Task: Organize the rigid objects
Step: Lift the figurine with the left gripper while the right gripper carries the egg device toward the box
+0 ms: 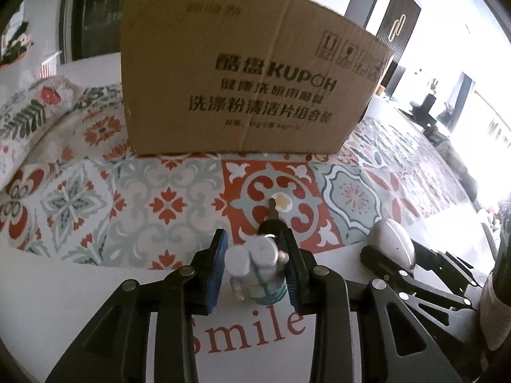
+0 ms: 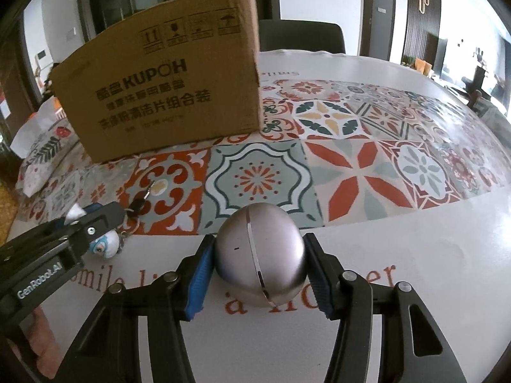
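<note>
Here, both my hand-held grippers sit at the near edge of the counter, each with something between its pads.

In the left wrist view, my left hand-held gripper (image 1: 255,265) has its jaws around a small white figurine keychain (image 1: 258,271); the right pad touches it, the left stands just beside it, so I cannot tell whether it is clamped. Its black key (image 1: 271,215) lies ahead on the red tile of the patterned cloth (image 1: 134,204). The cardboard box (image 1: 249,76) stands beyond, with bare cloth between. In the right wrist view, my right hand-held gripper (image 2: 259,265) is clamped on the silver ball (image 2: 259,255), which rests on the white border of the counter (image 2: 415,223). The box (image 2: 166,95) is far left; the cloth to its right lies open.
</note>
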A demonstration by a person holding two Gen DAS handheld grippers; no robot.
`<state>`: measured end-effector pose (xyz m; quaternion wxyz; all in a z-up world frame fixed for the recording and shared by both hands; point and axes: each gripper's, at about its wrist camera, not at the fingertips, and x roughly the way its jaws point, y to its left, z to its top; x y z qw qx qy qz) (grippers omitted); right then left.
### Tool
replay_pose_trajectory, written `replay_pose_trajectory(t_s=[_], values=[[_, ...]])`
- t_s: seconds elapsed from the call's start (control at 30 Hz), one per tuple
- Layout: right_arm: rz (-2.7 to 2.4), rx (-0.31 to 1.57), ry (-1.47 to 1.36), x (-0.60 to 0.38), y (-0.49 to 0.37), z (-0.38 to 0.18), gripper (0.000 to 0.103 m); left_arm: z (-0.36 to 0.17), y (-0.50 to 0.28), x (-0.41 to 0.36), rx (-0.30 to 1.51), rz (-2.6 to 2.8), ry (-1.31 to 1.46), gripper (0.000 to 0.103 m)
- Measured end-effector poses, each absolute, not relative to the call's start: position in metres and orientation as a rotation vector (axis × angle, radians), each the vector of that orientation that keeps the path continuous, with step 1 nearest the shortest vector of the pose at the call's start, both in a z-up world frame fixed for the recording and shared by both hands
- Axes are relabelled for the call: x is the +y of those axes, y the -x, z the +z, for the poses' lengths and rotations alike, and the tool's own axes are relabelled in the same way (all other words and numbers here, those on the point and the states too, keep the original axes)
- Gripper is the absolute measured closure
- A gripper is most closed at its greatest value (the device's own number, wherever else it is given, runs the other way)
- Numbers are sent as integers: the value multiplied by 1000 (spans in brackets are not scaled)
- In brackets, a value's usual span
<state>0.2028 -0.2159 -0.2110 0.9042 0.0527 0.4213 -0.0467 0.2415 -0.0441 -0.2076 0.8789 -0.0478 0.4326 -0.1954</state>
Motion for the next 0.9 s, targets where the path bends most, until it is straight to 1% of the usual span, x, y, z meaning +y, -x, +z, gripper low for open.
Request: replay_pose_trajectory(t_s=[0.03,0.2,0.4,0.9], values=[[-93,871,-106,-215,-203,-211,48,-208,-241,-43,898,-403,102,73],[-80,869,-125,-213,-201,-211,48,-208,-241,-44,901,-403,98,74],[-69,859,-159,-215,-198,-205,48,-193,-234,-43,865,-402,82,74],[-32,748,-137,-204,-183,-153,48,-139,-221,-35,767,-402,64,74]])
